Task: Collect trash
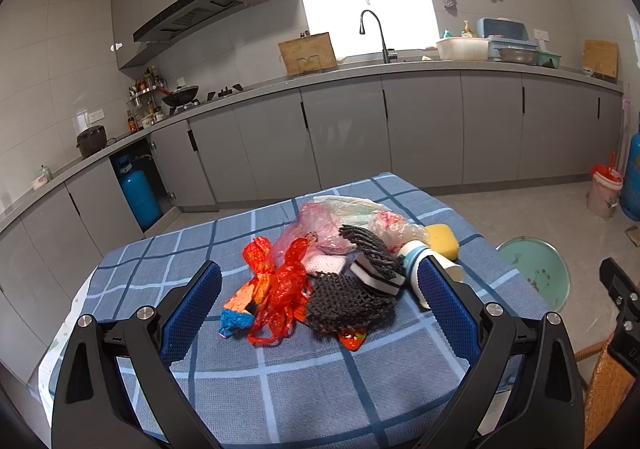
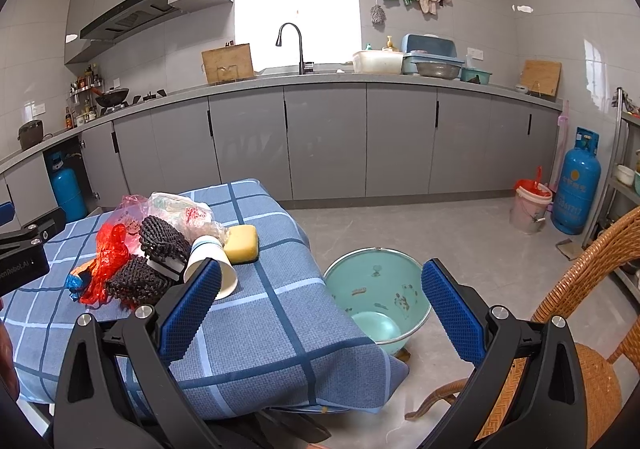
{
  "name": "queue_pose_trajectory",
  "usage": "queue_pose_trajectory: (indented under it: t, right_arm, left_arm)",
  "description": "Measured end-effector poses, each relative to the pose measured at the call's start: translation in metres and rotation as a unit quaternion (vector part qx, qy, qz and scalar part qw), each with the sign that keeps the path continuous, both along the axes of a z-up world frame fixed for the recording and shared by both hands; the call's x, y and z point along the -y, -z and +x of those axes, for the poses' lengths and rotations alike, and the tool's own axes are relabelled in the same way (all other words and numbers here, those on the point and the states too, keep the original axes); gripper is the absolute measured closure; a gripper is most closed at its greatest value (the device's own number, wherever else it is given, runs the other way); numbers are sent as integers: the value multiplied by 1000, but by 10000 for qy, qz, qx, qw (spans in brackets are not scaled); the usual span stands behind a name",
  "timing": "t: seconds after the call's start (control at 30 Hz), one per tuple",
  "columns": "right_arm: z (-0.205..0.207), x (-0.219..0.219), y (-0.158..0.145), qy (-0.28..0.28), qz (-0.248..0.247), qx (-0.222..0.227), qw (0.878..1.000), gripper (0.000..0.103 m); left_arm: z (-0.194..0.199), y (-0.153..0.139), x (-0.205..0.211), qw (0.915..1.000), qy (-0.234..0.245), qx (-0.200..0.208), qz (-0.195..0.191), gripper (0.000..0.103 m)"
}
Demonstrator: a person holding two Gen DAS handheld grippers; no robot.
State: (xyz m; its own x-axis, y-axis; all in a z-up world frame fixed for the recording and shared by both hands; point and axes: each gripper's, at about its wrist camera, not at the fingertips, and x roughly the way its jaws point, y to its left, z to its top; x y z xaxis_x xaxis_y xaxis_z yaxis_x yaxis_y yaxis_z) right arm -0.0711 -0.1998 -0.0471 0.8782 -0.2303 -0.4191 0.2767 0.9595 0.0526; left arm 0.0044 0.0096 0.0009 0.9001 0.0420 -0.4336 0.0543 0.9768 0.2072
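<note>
A pile of trash lies on the blue checked tablecloth (image 1: 280, 381): a red plastic bag (image 1: 280, 289), dark mesh netting (image 1: 348, 301), a clear plastic bag (image 1: 352, 217), a paper cup (image 1: 420, 257) on its side and a yellow sponge (image 1: 442, 241). My left gripper (image 1: 320, 309) is open and empty, its blue pads on either side of the pile, short of it. My right gripper (image 2: 320, 301) is open and empty, over the table's right edge. The pile also shows in the right wrist view, with the cup (image 2: 208, 265) and sponge (image 2: 241, 244). A green bin (image 2: 376, 293) stands on the floor beside the table.
A wicker chair (image 2: 592, 329) stands at the right. A pink bucket (image 2: 530, 209) and a blue gas cylinder (image 2: 576, 189) stand by the far wall. Grey kitchen cabinets (image 2: 324, 141) run along the back.
</note>
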Motion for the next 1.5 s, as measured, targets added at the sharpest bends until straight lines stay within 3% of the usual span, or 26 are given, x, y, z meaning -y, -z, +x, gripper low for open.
queue_pose_trajectory:
  t: [0.3, 0.63, 0.97, 1.27, 1.37, 1.47, 1.5]
  right_arm:
    - [31, -3, 0, 14, -124, 79, 9999, 5]
    - [86, -20, 31, -281, -140, -421, 9986, 5]
    - [156, -45, 56, -670, -212, -733, 9948, 5]
    - [184, -56, 69, -876, -361, -884, 9916, 5]
    - [191, -57, 76, -891, -350, -993, 9904, 5]
    - [196, -61, 80, -905, -393, -1072, 9893, 5]
    - [197, -63, 81, -912, -410, -1091, 9890, 5]
  left_arm:
    - [45, 20, -49, 9968, -722, -357, -30, 6]
    - [87, 54, -103, 9879, -1253, -901, -151, 6]
    - [137, 80, -110, 9837, -1218, -1300, -243, 6]
    - [185, 112, -123, 9771, -1206, -1749, 77, 8]
    - [191, 123, -117, 9761, -1006, -1922, 152, 17]
    - [194, 131, -115, 9744, -893, -2060, 74, 38]
    - [195, 134, -116, 9735, -855, -2121, -5, 51]
